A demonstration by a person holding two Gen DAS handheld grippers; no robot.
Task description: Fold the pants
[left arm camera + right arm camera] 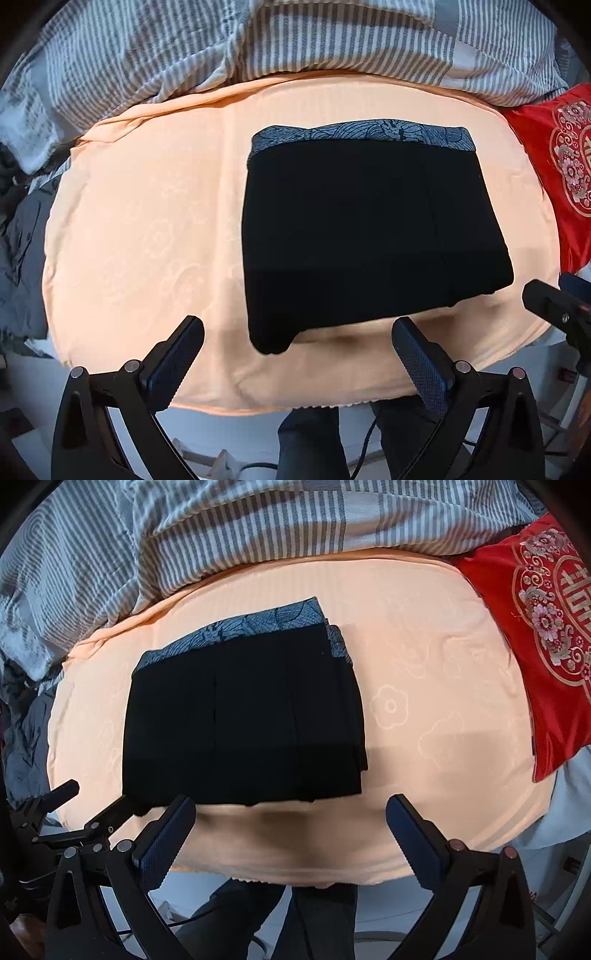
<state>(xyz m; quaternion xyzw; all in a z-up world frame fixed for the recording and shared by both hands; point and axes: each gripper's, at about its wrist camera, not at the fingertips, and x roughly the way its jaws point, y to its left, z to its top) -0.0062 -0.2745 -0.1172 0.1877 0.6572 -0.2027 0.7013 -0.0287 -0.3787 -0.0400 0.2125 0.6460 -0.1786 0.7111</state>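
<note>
black claw [297, 334] frames with silver screws, dark-blue textured pads [424, 363]; person's dark trousers [314, 439].

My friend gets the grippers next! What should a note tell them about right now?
Left hand-held gripper: open, holding nothing, above the near edge of the bed.
Right hand-held gripper: open wide, holding nothing, also near the bed's edge.
Pants: black, folded into a compact rectangle on the peach sheet, patterned waistband at the far side. Neither gripper touches them.
Nearby: striped quilt at the back, red pillow on the right.
Done: the folding looks finished, layers stacked fairly evenly.
Left: probably nothing, maybe tidy the near left corner, which sticks out a little.
</note>
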